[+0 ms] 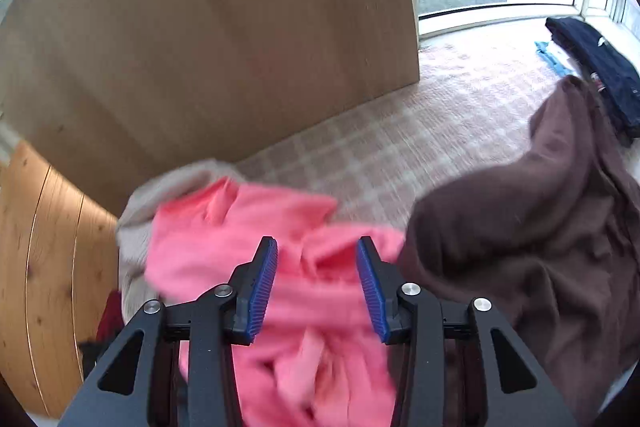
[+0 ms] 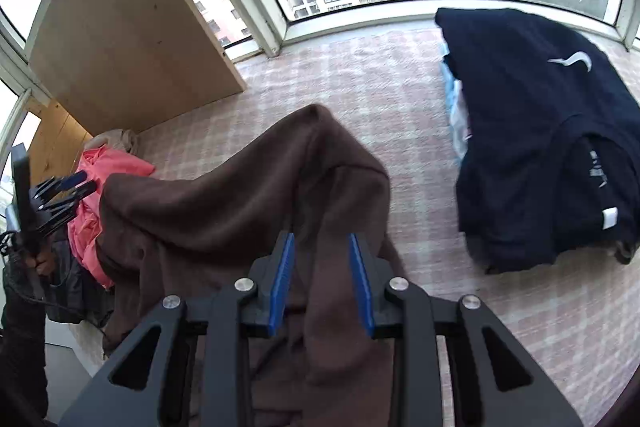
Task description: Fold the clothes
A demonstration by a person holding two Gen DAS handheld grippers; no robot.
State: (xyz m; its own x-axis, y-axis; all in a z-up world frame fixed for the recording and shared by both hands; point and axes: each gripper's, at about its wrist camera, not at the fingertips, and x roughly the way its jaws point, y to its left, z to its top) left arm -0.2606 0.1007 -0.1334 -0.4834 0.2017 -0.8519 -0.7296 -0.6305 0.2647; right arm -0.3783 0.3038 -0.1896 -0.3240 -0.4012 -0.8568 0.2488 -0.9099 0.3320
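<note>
tongs are spread, left tongs (image 1: 317, 247) over the pink shirt (image 1: 240, 227), right tongs (image 2: 321, 243) over the brown shirt (image 2: 240, 203). we should pinch just one edge of one shirt.

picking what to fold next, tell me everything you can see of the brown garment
The brown garment is a soft, matte, knit-looking cloth, unfolded and crumpled into a raised hump with deep creases. It lies on the checked cover, its left edge overlapping the pink garment, well apart from the folded dark navy top. A fold of it runs up between the open fingers of the right gripper, whose blue pads are not seen pressing on it. What kind of garment it is cannot be told.
</note>
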